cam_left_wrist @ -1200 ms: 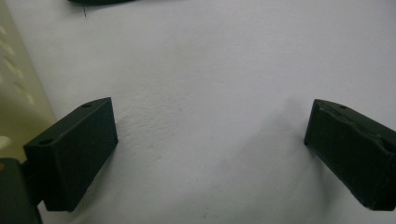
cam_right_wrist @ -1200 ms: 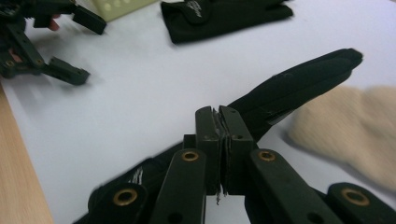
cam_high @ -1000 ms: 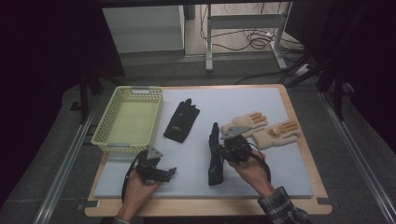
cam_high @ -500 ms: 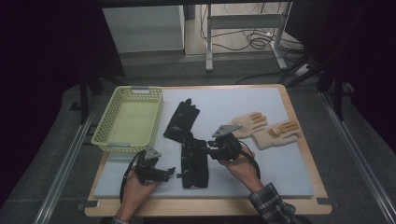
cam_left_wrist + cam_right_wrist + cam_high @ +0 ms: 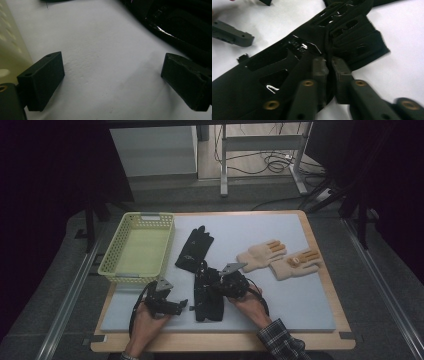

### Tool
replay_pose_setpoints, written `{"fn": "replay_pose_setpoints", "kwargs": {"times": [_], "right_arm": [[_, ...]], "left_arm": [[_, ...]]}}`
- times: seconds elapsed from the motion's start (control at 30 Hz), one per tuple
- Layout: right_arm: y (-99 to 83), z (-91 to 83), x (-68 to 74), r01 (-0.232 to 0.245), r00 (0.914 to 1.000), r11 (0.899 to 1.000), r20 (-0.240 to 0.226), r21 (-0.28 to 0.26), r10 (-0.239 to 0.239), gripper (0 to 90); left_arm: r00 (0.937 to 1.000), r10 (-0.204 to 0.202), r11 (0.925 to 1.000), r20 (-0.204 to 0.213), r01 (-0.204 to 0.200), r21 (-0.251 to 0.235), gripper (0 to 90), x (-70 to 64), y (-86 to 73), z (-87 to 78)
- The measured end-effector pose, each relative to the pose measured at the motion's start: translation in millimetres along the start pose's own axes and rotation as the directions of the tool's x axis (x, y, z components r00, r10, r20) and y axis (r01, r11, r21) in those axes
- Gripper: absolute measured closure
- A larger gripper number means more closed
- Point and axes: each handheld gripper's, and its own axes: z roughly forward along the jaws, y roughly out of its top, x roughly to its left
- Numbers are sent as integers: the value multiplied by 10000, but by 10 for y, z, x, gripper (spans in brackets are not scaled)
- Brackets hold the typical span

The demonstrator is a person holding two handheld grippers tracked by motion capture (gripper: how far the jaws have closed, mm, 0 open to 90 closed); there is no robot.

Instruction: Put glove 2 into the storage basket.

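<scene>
A: High view first: what is the right tool (image 5: 216, 285) doing?

B: It sits over the near black glove (image 5: 208, 294), which lies on the grey surface (image 5: 310, 305) toward the front edge, a little left of the middle. In the right gripper view the right tool's 2 jaws are pinched nearly together on a fold of that glove (image 5: 287, 62), with only a thin ridge of black fabric between them.

A: And the left tool (image 5: 184, 306)?

B: Held low at the front left of the surface, just beside the glove's left edge. In the left gripper view its 2 jaws stand wide apart with bare surface (image 5: 107, 65) between them, gripping nothing. The black glove (image 5: 180, 27) shows at the upper right there, near the right jaw, but I cannot tell whether they touch.

A: What else is on the surface?

B: A second black glove (image 5: 195, 248) lies just behind the first, next to the yellow-green basket (image 5: 165, 245) at the left. 2 tan gloves (image 5: 279, 258) lie side by side on the right, well apart from the black ones.
</scene>
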Motion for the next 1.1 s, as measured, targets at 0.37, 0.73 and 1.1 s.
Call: {"fn": "replay_pose_setpoints", "kwargs": {"times": [0.37, 0.73, 1.1], "right_arm": [[-188, -488, -12, -105, 9993, 9996, 361, 251, 96, 814], [-70, -500, -310, -521, 9975, 9957, 429, -771, 555, 505], [559, 116, -567, 167, 9979, 9984, 641, -548, -131, 587]], "left_arm": [[10000, -6, 10000, -8, 6, -3, 52, -1, 0, 1], [10000, -8, 10000, -11, 8, -4, 52, -1, 0, 1], [10000, 12, 10000, -13, -12, 10, 52, 0, 0, 1]]}}
